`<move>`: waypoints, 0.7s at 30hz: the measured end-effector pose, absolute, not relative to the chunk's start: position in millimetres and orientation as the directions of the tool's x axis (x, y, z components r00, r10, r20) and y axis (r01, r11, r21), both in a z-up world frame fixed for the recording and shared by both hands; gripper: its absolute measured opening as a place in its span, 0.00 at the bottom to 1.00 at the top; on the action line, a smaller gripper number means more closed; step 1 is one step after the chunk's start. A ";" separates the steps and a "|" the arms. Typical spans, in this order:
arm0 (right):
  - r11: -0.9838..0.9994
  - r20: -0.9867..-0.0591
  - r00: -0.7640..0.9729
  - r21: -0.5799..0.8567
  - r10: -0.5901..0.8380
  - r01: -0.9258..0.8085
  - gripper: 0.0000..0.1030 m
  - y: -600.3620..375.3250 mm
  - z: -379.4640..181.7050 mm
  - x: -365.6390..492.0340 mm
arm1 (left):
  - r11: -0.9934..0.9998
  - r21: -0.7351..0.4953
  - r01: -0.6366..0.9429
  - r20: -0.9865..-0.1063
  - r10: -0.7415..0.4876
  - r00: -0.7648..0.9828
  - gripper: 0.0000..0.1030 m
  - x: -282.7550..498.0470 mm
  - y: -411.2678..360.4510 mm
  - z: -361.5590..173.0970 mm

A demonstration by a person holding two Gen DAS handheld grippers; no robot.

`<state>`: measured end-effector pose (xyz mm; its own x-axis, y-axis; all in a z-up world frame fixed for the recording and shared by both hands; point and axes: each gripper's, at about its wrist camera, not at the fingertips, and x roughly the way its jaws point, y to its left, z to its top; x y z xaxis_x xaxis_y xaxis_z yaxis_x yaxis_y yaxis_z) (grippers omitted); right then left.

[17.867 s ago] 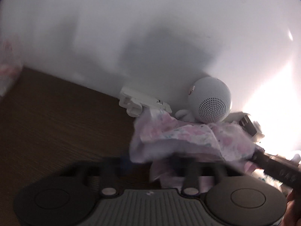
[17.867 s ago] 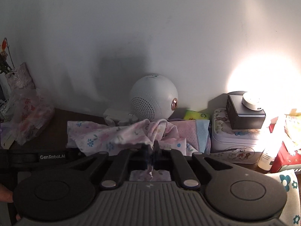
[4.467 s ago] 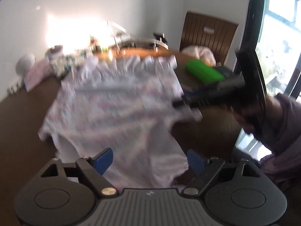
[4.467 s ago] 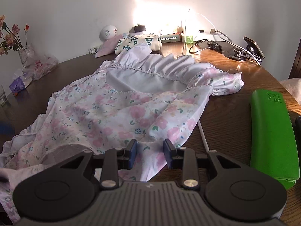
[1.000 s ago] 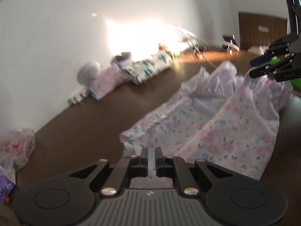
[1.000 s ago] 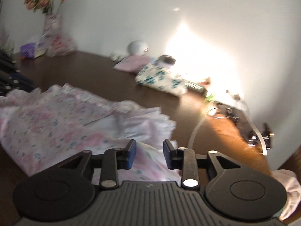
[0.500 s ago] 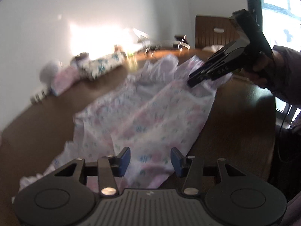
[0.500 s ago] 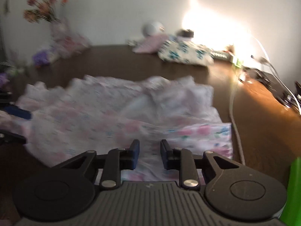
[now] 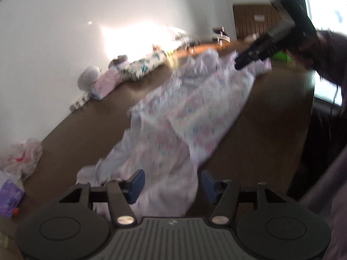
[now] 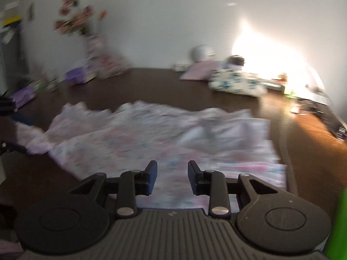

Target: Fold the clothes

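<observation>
A pink floral dress [image 9: 184, 117] lies spread lengthwise on the brown table [image 9: 91, 119], one long side folded over the middle. My left gripper [image 9: 171, 184] is open and empty just above the dress's near end. My right gripper [image 10: 172, 176] is open and empty above the other end of the dress [image 10: 151, 138]. It also shows in the left wrist view [image 9: 245, 61], held over the far end of the dress. Both views are blurred.
By the wall stand a white round speaker [image 10: 200, 53], a folded pink cloth [image 10: 200, 71] and a folded white-and-blue floral cloth [image 10: 236, 85]. A flower vase [image 10: 95, 45] and purple packets [image 10: 76, 77] stand at the left. A green object [image 10: 338, 223] lies at the right.
Both grippers have opened wider since half a second ago. The left gripper has let go of the dress, which it held a second ago, and the dress now lies flat.
</observation>
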<state>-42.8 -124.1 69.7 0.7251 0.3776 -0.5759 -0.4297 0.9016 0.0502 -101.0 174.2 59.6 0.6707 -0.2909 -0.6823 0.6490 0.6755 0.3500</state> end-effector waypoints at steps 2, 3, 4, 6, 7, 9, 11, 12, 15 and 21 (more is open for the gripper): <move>0.879 -0.592 0.699 0.035 0.402 -0.476 0.29 -103.6 61.7 -34.1 | 0.673 0.372 0.639 -0.698 -0.252 0.671 0.54 -105.1 180.2 52.3; 0.873 -0.601 0.687 0.037 0.408 -0.487 0.29 -97.3 58.3 -28.9 | 0.673 0.382 0.633 -0.698 -0.239 0.675 0.54 -105.1 183.2 48.8; 0.874 -0.611 0.682 0.034 0.402 -0.485 0.29 -93.1 55.7 -24.6 | 0.673 0.392 0.627 -0.698 -0.226 0.679 0.51 -105.1 186.2 45.2; 0.879 -0.630 0.674 0.028 0.385 -0.476 0.29 -88.1 51.5 -17.8 | 0.673 0.412 0.614 -0.698 -0.200 0.688 0.45 -105.1 192.3 38.0; 0.883 -0.639 0.671 0.026 0.376 -0.469 0.29 -87.2 49.8 -15.3 | 0.672 0.422 0.608 -0.698 -0.187 0.691 0.42 -105.1 195.3 34.5; 0.887 -0.649 0.666 0.031 0.368 -0.460 0.29 -90.7 46.3 -15.0 | 0.686 0.422 0.593 -0.688 -0.184 0.702 0.38 -100.7 200.6 30.7; 0.890 -0.656 0.662 0.032 0.362 -0.455 0.29 -92.4 44.1 -15.1 | 0.698 0.381 0.607 -0.675 -0.239 0.698 0.17 -92.1 202.0 36.3; 0.890 -0.657 0.661 0.031 0.362 -0.456 0.29 -92.7 43.8 -15.2 | 0.705 0.342 0.622 -0.667 -0.284 0.689 0.11 -86.5 204.2 41.7; 0.889 -0.663 0.656 0.030 0.360 -0.456 0.29 -92.9 42.6 -15.2 | 0.719 0.227 0.657 -0.642 -0.398 0.656 0.03 -66.6 211.5 56.6; 0.892 -0.669 0.656 0.024 0.350 -0.452 0.30 -91.4 43.2 -15.2 | 0.763 0.289 0.578 -0.704 -0.239 0.668 0.10 -8.6 196.1 42.2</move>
<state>-15.2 -91.4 43.2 0.6556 0.3504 -0.6688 -0.4522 0.8916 0.0239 -8.6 196.1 42.2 0.6683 -0.2392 -0.7044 0.5779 0.7632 0.2892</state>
